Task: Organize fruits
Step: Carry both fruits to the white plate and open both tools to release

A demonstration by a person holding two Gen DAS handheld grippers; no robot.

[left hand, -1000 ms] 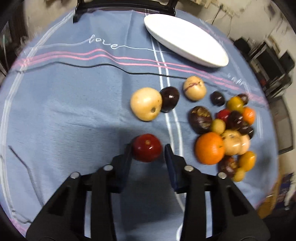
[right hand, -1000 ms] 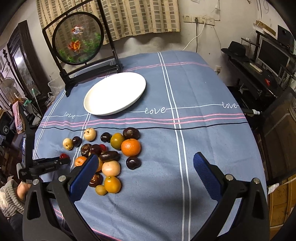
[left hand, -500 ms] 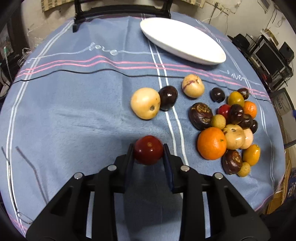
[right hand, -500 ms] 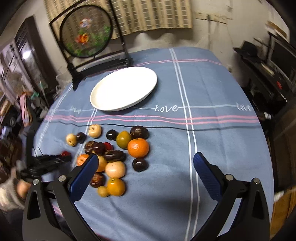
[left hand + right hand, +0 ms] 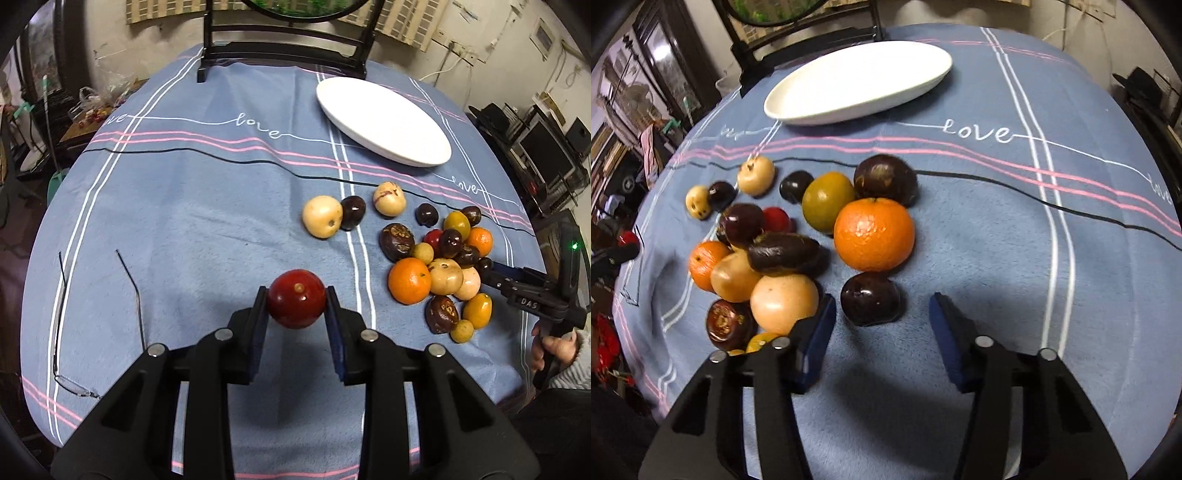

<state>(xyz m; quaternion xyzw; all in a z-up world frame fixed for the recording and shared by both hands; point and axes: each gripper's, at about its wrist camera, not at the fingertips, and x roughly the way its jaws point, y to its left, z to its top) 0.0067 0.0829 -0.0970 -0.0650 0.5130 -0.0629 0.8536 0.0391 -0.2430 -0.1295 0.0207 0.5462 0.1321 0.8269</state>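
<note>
The left hand-held gripper [image 5: 296, 302] is clamped on a round red fruit [image 5: 296, 303], both pads pressed against its sides, and the fruit hangs clear of the blue cloth on the worktop [image 5: 184, 229]. From that fruit, the heap of loose fruit [image 5: 439, 266] lies toward 2 o'clock on the cloth, and a pale round fruit [image 5: 322, 216] with a dark one touching it sits at about 12 o'clock. The white plate [image 5: 384, 122] lies beyond them at about 1 o'clock, with nothing on it. A pair of glasses [image 5: 74, 321] lies at 9 o'clock near the cloth's edge.

The right hand-held gripper [image 5: 882, 332] is low over the cloth, its jaws closing, nothing pressed between the pads. A dark plum [image 5: 870, 299] sits just ahead of the gap, nearer the left pad; the pads do not touch it. A big orange [image 5: 874, 233] lies at 12 o'clock from the plum, almost touching it. A pale peach-coloured fruit [image 5: 783, 302] is at 9 o'clock, against the left pad's outer side. In the left wrist view the right gripper's tip reaches into the heap from 3 o'clock, with a hand [image 5: 554, 347] on its handle.
</note>
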